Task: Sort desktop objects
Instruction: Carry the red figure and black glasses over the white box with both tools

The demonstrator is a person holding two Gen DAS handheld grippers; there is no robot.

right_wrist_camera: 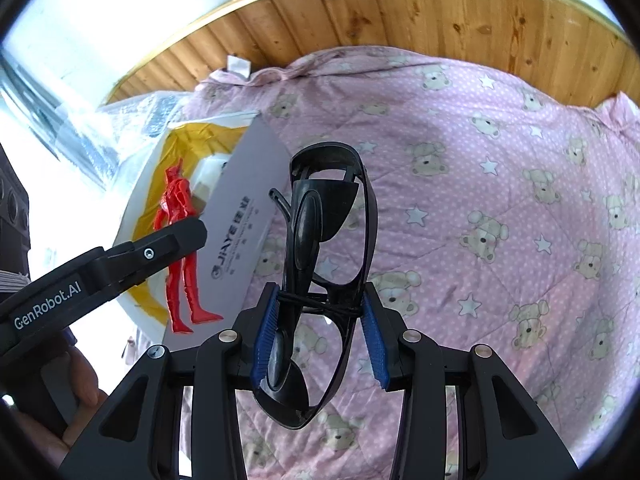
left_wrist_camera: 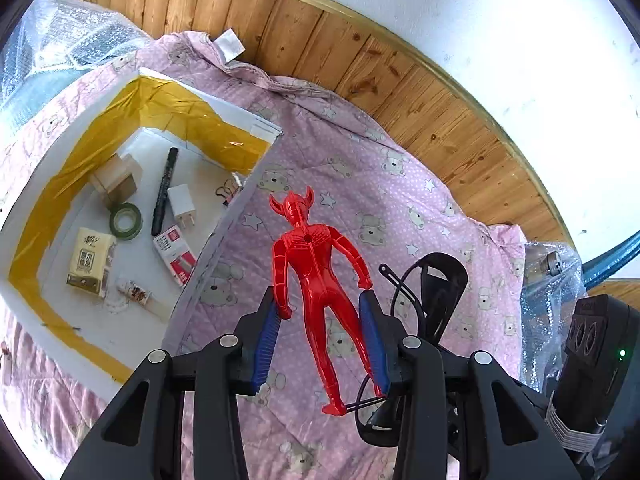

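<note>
A red toy figure (left_wrist_camera: 316,264) hangs between the blue pads of my left gripper (left_wrist_camera: 320,296), which is shut on its arms and hips above the pink quilt. In the right wrist view the figure (right_wrist_camera: 180,240) is off to the left, over the box edge, behind one left gripper finger (right_wrist_camera: 172,244). My right gripper (right_wrist_camera: 320,292) is shut on folded black glasses (right_wrist_camera: 332,216), clamped across their middle and raised off the quilt. The glasses (left_wrist_camera: 432,288) also show just right of the figure. The white box (left_wrist_camera: 180,108), lined with yellow tape, stands at the left.
Inside the box lie a black marker (left_wrist_camera: 164,192), a white charger (left_wrist_camera: 182,204), a green tape roll (left_wrist_camera: 126,220), a tissue pack (left_wrist_camera: 90,260) and wooden blocks (left_wrist_camera: 116,178). The pink bear-print quilt (right_wrist_camera: 480,200) covers the surface. A wooden panel (left_wrist_camera: 400,92) runs behind it, and bubble wrap (left_wrist_camera: 60,40) lies at the far left.
</note>
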